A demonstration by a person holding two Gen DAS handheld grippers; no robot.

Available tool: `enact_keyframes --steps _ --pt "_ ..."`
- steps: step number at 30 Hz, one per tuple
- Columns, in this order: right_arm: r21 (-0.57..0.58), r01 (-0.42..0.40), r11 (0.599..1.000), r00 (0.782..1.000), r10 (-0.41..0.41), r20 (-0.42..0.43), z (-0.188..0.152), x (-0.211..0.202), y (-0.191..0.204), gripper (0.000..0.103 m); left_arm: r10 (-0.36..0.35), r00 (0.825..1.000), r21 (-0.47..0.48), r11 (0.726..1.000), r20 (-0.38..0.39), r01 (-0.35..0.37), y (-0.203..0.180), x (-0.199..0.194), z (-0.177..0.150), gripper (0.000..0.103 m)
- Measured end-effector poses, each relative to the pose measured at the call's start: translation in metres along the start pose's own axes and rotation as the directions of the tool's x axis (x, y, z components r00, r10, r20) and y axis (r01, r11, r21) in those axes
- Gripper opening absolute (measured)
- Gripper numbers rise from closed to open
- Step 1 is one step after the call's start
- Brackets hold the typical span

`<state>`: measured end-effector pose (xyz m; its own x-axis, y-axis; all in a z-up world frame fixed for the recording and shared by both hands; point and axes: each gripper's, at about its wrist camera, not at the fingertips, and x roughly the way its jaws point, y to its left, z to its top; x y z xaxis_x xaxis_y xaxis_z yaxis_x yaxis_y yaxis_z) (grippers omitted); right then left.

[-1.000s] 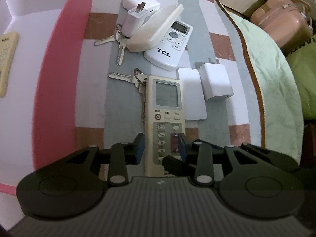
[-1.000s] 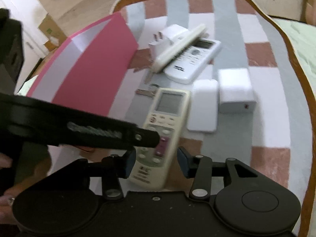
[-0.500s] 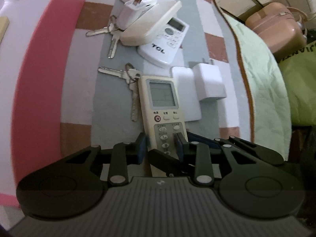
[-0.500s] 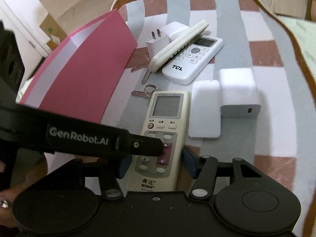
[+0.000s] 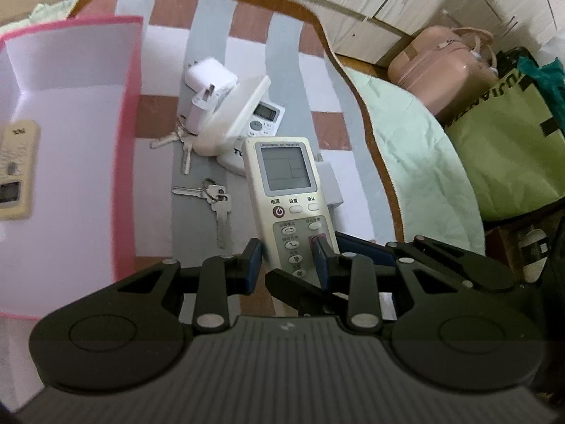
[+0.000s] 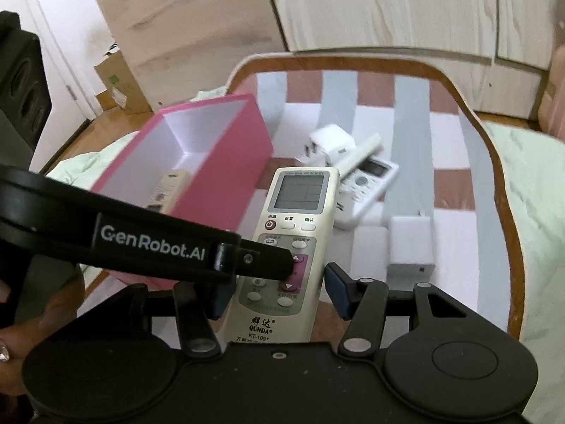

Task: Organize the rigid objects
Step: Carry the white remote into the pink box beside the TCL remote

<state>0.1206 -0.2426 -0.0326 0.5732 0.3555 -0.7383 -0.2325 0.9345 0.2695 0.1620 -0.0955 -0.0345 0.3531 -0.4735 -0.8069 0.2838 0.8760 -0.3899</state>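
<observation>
The striped cloth (image 5: 247, 35) carries everything. The pink box (image 6: 226, 162) stands open along its left side.

The beige remote (image 5: 286, 176) is in the air over the middle of the cloth, clear of the pile below it. Its screen end points away from both tools and its button end sits between them. Its long axis runs roughly parallel to the box's long wall.

The left gripper (image 5: 286, 259) is pinched on the button end, one finger lying across the face by the pink keys. The right gripper (image 6: 277, 289) is spread around the same end. Its outer pad (image 6: 335, 282) stands just off the remote's edge, and its other pad is hidden behind the left finger. I judge that the left one alone bears the load.

The box lies to the left of the remote, so the left hand is the nearer one. The near pink wall stands between remote and box floor, so the remote has to pass over that rim before it goes down.

Inside, a second remote (image 5: 16, 169) lies lengthwise towards the near end. Bare white floor shows beyond it and along the pink side, enough, I think, for a second one laid parallel.

Below the lifted remote lie a white remote (image 6: 367, 183), a charger (image 6: 411, 243) and keys (image 5: 219, 201), all well apart from the path leftward.
</observation>
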Motion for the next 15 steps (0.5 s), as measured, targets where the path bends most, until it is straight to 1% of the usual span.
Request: enact_keyframes --steps 3,7,10,15 --pt "-0.006 -0.017 1.0 1.0 0.017 -0.008 0.007 -0.008 0.014 0.061 0.007 1.0 -0.006 1.0 0.017 -0.007 0.005 -0.021 -0.004 0.03" --pt "-0.052 -0.045 0.998 0.999 0.045 -0.003 0.012 -0.011 0.038 0.061 0.025 0.999 -0.022 0.999 0.04 -0.024 0.017 -0.047 -0.009 0.03" --pt "-0.095 -0.057 0.994 0.998 0.059 0.014 0.016 -0.014 0.056 0.061 0.049 0.997 -0.025 0.999 0.067 -0.047 0.024 -0.065 -0.012 0.03" --pt "-0.156 -0.079 0.985 0.995 0.088 0.051 0.023 -0.011 0.084 0.061 0.092 0.988 -0.06 0.995 0.122 -0.085 0.042 -0.09 -0.014 0.03"
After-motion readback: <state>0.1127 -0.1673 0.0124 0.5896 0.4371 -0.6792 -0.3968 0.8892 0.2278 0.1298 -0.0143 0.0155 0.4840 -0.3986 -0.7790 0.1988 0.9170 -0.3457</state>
